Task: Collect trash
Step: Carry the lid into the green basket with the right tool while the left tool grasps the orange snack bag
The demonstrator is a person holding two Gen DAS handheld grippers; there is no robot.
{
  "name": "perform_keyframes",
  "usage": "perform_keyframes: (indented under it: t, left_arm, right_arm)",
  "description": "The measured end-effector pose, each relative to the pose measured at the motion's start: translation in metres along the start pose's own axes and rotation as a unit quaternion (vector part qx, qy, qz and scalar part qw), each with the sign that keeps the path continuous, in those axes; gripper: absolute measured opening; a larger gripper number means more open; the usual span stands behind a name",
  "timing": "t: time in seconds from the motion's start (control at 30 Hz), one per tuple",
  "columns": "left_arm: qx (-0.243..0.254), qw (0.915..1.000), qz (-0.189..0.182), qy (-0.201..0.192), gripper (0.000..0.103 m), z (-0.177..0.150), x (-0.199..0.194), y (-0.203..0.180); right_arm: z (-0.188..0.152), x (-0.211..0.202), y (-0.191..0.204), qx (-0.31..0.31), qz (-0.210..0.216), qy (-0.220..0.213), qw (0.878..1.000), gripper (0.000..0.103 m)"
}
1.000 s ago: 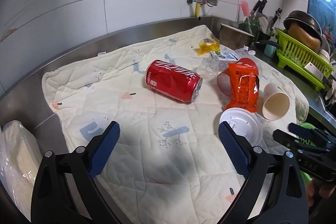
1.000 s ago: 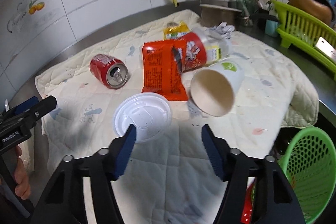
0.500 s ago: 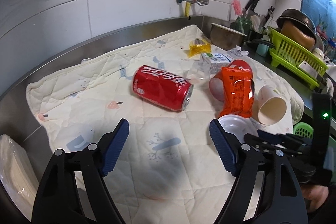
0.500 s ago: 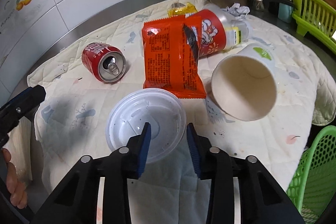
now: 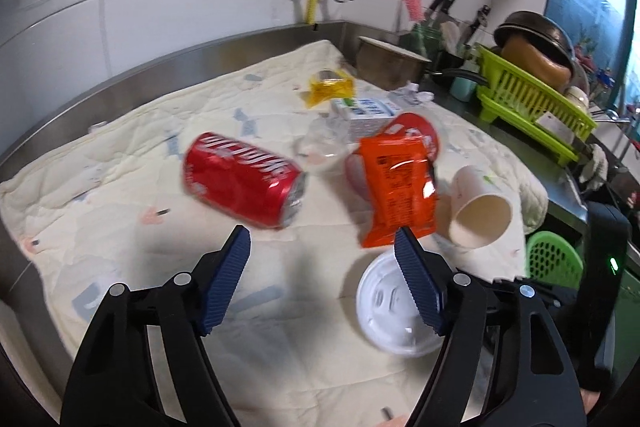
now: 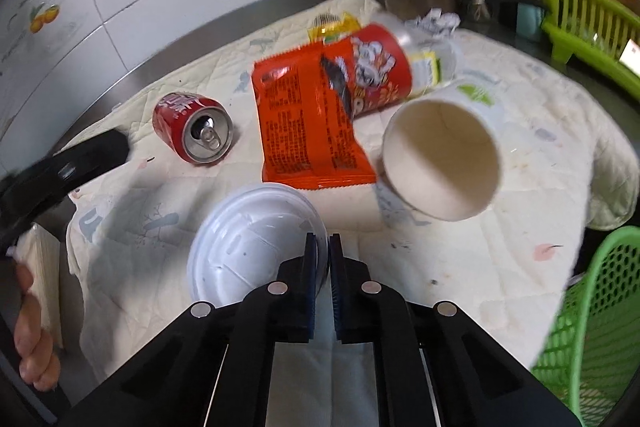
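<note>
Gripping the rim of the round white plastic lid (image 6: 248,247), right tongs (image 6: 322,247) clenched, left tongs (image 5: 322,251) released above the quilted cream cloth (image 5: 120,227), red drink can (image 5: 242,185) lying beyond.

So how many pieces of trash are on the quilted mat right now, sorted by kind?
Cans: 1, the red soda can
Cups and tubs: 2, the paper cup and the red snack tub
Lids: 1, the white plastic lid
Wrappers: 2, the orange packet and the yellow wrapper
Cartons: 1, the white carton
Crumpled paper: 1
Total: 8
</note>
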State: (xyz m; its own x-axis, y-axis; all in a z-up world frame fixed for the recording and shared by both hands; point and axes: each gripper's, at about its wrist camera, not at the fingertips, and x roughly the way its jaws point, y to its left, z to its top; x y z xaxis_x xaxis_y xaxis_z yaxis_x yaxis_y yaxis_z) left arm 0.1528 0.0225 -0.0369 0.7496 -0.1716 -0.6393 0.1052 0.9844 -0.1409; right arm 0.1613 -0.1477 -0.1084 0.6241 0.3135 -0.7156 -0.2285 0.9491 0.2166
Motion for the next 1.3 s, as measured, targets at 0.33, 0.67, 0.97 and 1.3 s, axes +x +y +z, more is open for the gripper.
perform_keyframes:
  t: [0.33,0.67,0.97,1.3]
  left_arm:
    - [0.015,0.9973,-0.064,0.034,0.071,0.011,0.056,-0.038]
    - [-0.034,0.9914,-0.103,0.073,0.064,0.016,0.108,-0.03]
    - [-0.042,0.9867,-0.132,0.084,0.027,0.011,0.12,-0.033]
    - [-0.051,0.9879,-0.136,0.054,0.017,0.003,0.068,-0.025]
  right_arm:
    - [-0.024,-0.074,-0.029,-0.01,-0.02,-0.043,0.999,0.005]
    - [-0.05,-0.148,-0.117,0.037,-0.125,-0.074,0.989,0.005]
    - [-0.084,-0.155,-0.21,0.094,-0.259,-0.046,0.96,0.006]
    - [-0.126,-0.118,-0.274,0.146,-0.298,0.03,0.943,0.006]
